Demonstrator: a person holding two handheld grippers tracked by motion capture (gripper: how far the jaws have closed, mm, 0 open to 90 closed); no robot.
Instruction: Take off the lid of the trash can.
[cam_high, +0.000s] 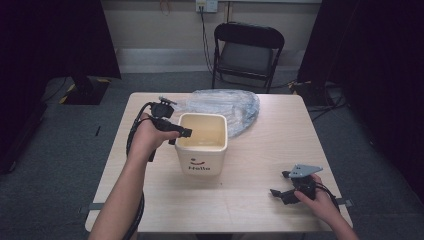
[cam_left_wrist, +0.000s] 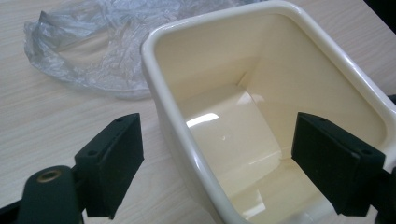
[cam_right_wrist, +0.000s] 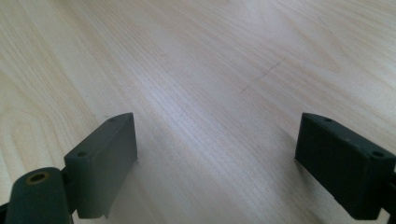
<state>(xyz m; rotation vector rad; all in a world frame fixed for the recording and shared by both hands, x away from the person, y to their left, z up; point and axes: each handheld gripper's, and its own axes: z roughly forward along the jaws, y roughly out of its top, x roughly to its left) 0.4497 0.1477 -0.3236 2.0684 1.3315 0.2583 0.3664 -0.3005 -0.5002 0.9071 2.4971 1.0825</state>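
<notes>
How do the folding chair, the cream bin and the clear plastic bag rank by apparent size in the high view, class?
1. Folding chair and plastic bag: look alike in spread, so unranked; the chair is also farther away.
2. Cream bin: smallest.

Cream bin (cam_high: 202, 150), front face, dark word "Hello" under a smiley mark

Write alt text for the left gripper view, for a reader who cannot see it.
The left gripper is open, its two black jaws straddling the near wall of an empty cream plastic bin, one jaw outside and one over the inside. Behind the bin, a crumpled clear plastic bag lies on the light wooden table.
</notes>
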